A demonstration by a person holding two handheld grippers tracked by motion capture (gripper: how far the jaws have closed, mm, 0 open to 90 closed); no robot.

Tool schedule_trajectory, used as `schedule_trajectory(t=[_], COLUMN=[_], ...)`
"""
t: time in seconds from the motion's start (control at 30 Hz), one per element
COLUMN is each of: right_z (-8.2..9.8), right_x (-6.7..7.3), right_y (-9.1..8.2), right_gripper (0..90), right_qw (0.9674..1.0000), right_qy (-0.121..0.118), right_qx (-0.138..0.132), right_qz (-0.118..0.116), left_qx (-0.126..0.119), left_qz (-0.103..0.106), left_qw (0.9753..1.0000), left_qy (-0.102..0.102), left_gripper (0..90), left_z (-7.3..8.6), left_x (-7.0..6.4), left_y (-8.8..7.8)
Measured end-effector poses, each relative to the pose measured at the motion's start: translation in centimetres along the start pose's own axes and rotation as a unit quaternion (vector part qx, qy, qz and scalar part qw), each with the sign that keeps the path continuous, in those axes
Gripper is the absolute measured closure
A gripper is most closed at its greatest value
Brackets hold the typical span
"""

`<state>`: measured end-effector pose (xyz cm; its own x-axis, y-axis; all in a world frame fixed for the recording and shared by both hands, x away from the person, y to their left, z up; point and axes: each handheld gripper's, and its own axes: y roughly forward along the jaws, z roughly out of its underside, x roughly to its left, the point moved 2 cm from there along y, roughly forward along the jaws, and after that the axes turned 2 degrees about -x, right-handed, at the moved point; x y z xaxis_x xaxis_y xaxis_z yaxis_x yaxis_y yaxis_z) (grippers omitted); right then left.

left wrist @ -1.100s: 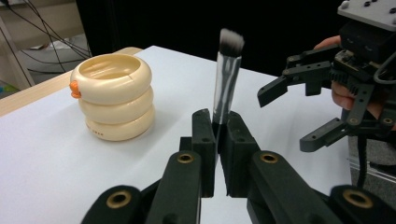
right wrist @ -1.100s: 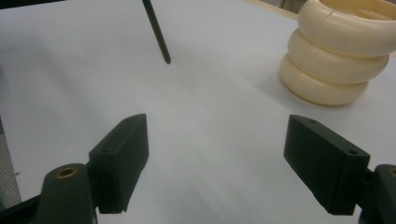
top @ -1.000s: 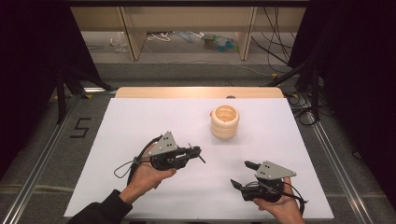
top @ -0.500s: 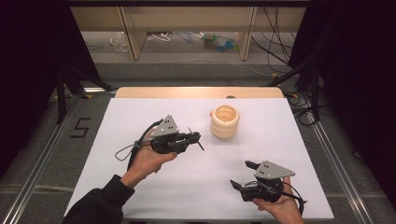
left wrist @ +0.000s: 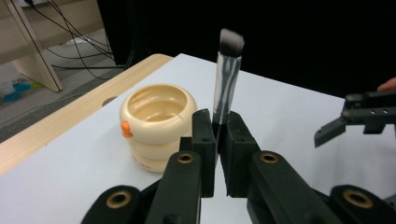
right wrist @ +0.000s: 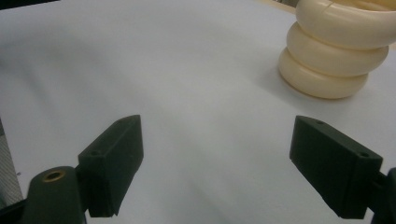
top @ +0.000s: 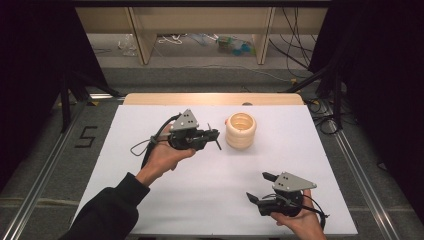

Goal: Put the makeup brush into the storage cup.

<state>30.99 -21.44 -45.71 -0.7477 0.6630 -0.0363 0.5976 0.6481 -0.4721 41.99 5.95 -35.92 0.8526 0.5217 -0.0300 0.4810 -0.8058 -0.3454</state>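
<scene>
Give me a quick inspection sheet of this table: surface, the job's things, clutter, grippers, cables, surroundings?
Surface: white table, wooden strip at the far edge.
Job's things: makeup brush, bristles up; empty cream ribbed holder standing beside it.
Clutter: nothing seen.
Grippers: left gripper shut on the brush, raised beside the holder; right gripper open, empty, near the front edge.
Cables: one trails from each gripper; more lie on the floor behind.
Surroundings: wooden shelf legs, black curtains.

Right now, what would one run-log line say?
left gripper: shut on brush | right gripper: open, empty | cup: upright, untouched
</scene>
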Motion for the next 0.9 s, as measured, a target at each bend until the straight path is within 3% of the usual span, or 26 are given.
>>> schedule_trajectory(t=[0.4,0.9], right_z=[-0.2,-0.1], right_x=[-0.1,0.0], right_y=[-0.2,0.0], right_gripper=[18.8,19.0], right_qw=[0.9998,0.9998], right_qy=[0.011,0.01], right_qx=[-0.016,-0.012], right_qz=[-0.002,-0.009], left_qx=[-0.01,-0.002], left_qz=[-0.004,-0.015], left_qw=[0.9999,0.9998], left_qy=[0.007,0.009], left_gripper=[84.8,84.8], left_z=[-2.6,-3.7], left_x=[0.5,1.4], left_y=[1.2,3.0])
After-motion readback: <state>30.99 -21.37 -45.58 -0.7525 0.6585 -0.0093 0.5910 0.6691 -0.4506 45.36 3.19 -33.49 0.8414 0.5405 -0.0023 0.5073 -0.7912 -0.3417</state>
